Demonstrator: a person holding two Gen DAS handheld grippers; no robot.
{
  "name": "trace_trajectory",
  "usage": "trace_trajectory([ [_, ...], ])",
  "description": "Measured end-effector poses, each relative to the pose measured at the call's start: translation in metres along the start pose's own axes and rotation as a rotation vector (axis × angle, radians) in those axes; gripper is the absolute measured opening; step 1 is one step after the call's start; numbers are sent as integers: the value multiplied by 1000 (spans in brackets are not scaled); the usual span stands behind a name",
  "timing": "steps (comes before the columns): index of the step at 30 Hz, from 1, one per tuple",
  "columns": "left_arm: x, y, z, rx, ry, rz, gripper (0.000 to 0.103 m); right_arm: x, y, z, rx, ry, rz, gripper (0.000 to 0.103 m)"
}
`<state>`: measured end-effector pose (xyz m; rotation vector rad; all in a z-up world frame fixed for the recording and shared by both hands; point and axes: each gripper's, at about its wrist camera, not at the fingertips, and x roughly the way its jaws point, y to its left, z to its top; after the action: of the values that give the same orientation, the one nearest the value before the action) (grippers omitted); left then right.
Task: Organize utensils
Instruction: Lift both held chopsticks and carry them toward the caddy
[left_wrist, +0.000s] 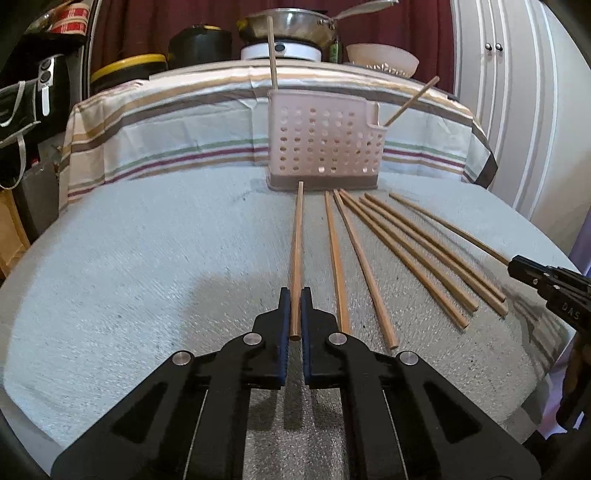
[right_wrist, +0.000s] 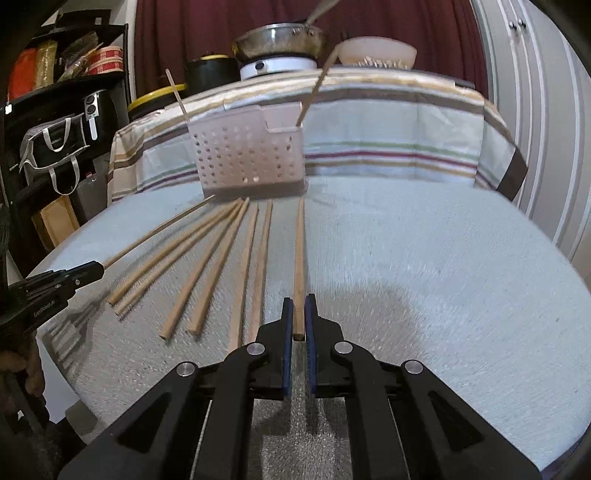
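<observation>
A pink perforated utensil holder (left_wrist: 325, 147) (right_wrist: 251, 158) stands at the far side of the round grey table, with two wooden chopsticks upright in it, one (left_wrist: 272, 55) at its left and one (left_wrist: 412, 101) leaning right. Several more chopsticks (left_wrist: 406, 254) (right_wrist: 207, 269) lie fanned on the table in front of it. My left gripper (left_wrist: 294, 295) (right_wrist: 98, 269) is shut on the near end of the leftmost chopstick (left_wrist: 297, 251) (right_wrist: 159, 230). My right gripper (right_wrist: 299, 301) (left_wrist: 515, 264) is shut on the near end of the rightmost chopstick (right_wrist: 299, 258) (left_wrist: 450, 227).
A striped cloth (left_wrist: 166, 147) covers the raised back of the table. Behind it sit a steel pan (left_wrist: 288, 26) on a white burner and a pale bowl (left_wrist: 382, 57). A dark shelf with bags (right_wrist: 55, 110) stands left, a white cabinet (left_wrist: 517, 110) right.
</observation>
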<state>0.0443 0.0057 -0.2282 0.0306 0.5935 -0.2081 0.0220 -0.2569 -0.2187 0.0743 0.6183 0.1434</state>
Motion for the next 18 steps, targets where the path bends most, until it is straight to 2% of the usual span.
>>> trace_trajectory([
  [6,-21,4,15,-9,-60,20,6,-21,3,17,-16,-65,-14,7],
  [11,-34,8,28,-16,-81,28,6,-36,6,30,-34,-114,-24,7],
  [18,-25,10,20,-29,-13,13,6,-40,11,34,-52,-131,-25,7],
])
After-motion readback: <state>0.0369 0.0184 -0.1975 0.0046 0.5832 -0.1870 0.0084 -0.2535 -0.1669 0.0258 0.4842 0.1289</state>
